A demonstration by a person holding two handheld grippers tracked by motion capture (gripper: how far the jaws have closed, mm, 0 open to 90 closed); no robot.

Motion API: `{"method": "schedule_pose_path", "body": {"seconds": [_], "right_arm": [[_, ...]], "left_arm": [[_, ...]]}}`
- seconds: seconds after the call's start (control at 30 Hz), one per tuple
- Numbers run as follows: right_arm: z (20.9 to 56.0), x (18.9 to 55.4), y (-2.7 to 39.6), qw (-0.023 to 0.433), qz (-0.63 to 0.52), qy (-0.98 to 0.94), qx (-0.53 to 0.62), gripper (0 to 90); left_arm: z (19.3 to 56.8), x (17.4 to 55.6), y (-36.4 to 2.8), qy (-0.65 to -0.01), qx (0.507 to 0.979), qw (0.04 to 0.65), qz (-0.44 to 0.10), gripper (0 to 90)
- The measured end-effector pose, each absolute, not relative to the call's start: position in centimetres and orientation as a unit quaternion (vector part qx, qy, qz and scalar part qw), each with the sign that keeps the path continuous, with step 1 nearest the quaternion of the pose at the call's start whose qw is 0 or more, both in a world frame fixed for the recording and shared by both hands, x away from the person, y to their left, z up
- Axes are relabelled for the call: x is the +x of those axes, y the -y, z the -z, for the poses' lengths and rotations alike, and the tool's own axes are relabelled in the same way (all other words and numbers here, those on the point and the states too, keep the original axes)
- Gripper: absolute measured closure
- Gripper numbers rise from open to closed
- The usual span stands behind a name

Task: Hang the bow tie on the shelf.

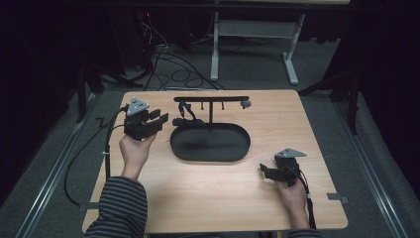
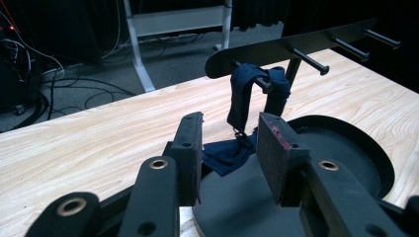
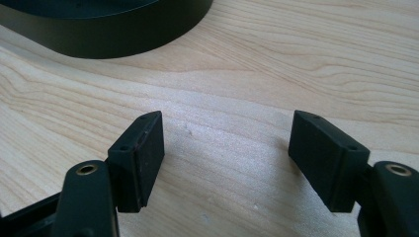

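A dark blue fabric strap (image 2: 249, 94), soft and creased, hangs over the end peg of a black metal rack (image 1: 212, 99) near the far edge of the pale wooden table (image 1: 297, 124). Its long axis runs down, and its lower end lies folded on the rim of the matte oval tray (image 1: 210, 143). The left gripper (image 1: 159, 118) points at it, jaws half apart and empty. The right gripper (image 1: 265, 169), near the table's right front corner, is wide and empty.

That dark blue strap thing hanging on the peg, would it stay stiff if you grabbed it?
Probably floppy: the dark blue strap drapes over its peg and crumples onto the black tray. It looks light, and might snag on the peg.
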State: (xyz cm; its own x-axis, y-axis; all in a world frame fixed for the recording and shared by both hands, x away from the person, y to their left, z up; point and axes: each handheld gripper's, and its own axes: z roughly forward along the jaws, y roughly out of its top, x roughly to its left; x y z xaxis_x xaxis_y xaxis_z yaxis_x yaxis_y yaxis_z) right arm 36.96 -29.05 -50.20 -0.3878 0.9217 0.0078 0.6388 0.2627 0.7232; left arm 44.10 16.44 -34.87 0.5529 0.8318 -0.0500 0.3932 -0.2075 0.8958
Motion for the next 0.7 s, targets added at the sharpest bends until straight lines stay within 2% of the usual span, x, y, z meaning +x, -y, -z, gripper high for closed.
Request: {"method": "schedule_pose_path", "body": {"seconds": [0.7], "right_arm": [[50.2, 37.0, 29.0, 0.215, -0.329, -0.765, 0.510, 31.3]], "left_arm": [[35.2, 41.7, -18.0, -0.416, 0.736, 0.480, -0.234, 62.1]]}}
